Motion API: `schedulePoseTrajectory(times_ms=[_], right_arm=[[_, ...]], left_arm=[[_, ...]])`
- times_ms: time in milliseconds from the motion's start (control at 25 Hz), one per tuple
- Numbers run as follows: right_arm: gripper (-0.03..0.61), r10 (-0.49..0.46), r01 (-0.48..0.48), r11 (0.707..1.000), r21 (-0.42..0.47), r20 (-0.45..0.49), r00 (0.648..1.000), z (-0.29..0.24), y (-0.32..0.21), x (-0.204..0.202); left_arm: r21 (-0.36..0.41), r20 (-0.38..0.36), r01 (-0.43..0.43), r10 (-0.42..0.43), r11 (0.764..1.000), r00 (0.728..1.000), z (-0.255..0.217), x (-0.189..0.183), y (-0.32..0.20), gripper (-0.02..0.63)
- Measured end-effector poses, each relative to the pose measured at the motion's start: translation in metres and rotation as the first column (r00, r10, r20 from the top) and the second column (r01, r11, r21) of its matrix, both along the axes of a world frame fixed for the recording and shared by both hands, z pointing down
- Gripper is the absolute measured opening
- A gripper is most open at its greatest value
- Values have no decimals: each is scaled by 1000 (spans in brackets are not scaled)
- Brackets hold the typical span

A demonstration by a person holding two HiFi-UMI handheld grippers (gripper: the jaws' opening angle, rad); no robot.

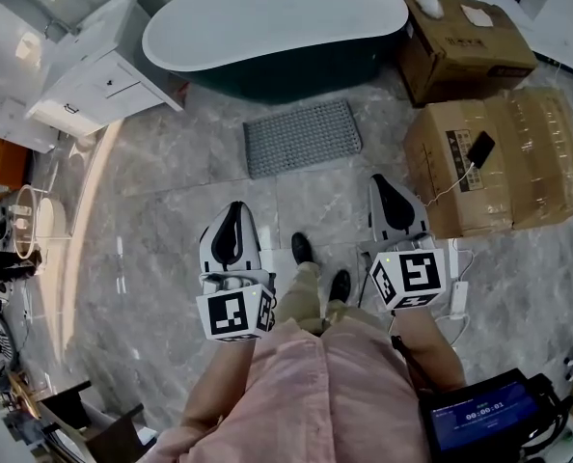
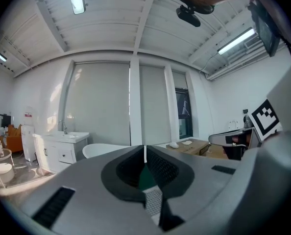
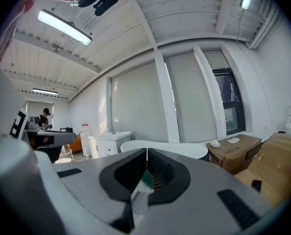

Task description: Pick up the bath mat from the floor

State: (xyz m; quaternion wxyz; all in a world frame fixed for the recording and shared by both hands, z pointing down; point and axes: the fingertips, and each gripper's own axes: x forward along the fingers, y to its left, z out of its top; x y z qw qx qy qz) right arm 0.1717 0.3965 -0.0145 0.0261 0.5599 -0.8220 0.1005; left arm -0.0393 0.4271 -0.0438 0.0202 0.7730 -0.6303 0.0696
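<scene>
left claw closed, empty | right claw likewise | one bath mat (flat on floor) | two boxes

A timer that looks like 00:00:01 shows in pale digits on the blue screen of a dark device, well to the near side of the wrapped cardboard box. On that box's top, a dark label carries print too small to read. Left of the box, the left marker cube and the right marker cube bear black-and-white square patterns.
</scene>
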Motion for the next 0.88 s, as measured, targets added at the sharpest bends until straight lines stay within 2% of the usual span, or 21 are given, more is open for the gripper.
schedulePoseTrajectory(times_ms=[400,640,880], right_arm=[[18,-35,35,999,-18,26,999,8,-81,-52],[18,-59,59,997,39,2,998,-22,-135,-94],[18,-75,78,994,73,-36,996,-37,-164,-119]], left_arm=[[13,-19,2,-2,1000,1000,5,-45,-85,37],[75,-54,26,-22,997,998,-16,-91,-144,37],[103,-83,21,-13,994,996,-23,-115,-176,37]])
